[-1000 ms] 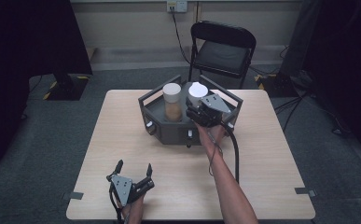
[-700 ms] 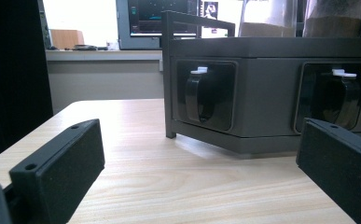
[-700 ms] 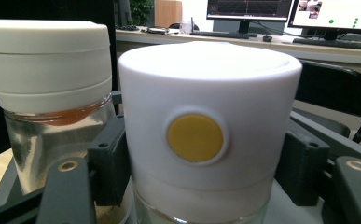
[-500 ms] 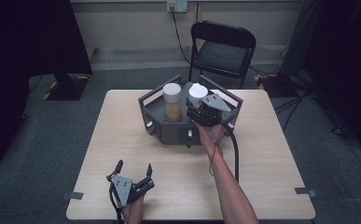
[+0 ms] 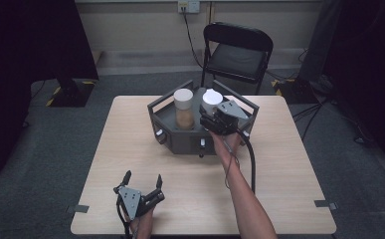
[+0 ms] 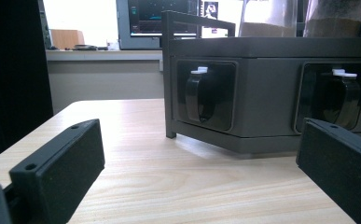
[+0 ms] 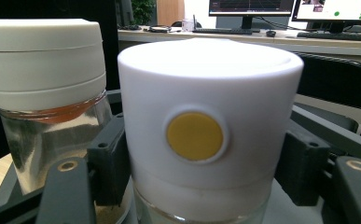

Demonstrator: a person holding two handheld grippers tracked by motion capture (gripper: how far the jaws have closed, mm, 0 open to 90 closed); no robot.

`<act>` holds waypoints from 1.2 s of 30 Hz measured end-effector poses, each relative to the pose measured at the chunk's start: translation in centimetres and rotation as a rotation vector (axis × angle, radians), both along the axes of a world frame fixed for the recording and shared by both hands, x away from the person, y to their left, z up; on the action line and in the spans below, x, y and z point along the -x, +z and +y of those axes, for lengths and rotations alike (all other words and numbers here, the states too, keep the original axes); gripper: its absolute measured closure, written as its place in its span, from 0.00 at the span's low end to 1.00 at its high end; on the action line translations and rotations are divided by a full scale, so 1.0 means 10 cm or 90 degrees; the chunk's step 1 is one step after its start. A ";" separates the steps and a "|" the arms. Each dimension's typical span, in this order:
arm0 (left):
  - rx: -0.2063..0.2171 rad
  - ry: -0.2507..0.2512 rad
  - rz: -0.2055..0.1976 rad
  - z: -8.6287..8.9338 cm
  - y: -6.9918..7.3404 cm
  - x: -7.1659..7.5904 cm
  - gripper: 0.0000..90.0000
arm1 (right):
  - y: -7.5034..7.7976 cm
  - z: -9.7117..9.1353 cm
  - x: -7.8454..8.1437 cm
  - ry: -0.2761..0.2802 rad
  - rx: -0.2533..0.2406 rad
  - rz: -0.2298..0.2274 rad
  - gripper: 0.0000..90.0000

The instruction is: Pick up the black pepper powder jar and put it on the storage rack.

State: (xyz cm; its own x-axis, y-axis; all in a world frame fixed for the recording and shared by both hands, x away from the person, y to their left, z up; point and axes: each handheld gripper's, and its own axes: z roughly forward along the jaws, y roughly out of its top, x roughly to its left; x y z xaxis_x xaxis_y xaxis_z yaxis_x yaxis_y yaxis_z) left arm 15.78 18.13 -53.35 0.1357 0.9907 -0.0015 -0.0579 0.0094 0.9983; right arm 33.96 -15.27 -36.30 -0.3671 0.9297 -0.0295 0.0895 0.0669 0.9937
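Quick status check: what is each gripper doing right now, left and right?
Left gripper: open, holding nothing, low over the table.
Right gripper: closed on the white lid of a jar in the grey rack.

I see the rack [image 5: 180, 142] at the table's [image 5: 289, 164] upper centre, two jars in it: one jar [image 5: 184, 108] left, the other jar [image 5: 211, 101] right, between the right gripper's [image 5: 215, 117] jaws. The left gripper [image 5: 143, 180] sits lower left. A chair [image 5: 237, 55] stands behind the table.
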 end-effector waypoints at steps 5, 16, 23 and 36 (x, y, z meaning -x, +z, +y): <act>0.001 0.005 0.000 -0.01 0.00 0.00 0.00 | 0.02 -0.03 -0.02 0.006 -0.003 0.006 0.31; 0.000 0.003 0.000 -0.01 0.00 0.00 0.00 | 0.00 -0.01 0.00 0.008 0.009 -0.002 0.01; 0.000 0.003 0.000 -0.01 0.00 0.00 0.00 | 0.00 -0.05 0.07 0.004 -0.006 -0.023 0.00; 0.000 0.002 0.000 -0.01 0.00 0.00 0.00 | -0.02 -0.08 0.23 -0.002 -0.009 -0.043 0.00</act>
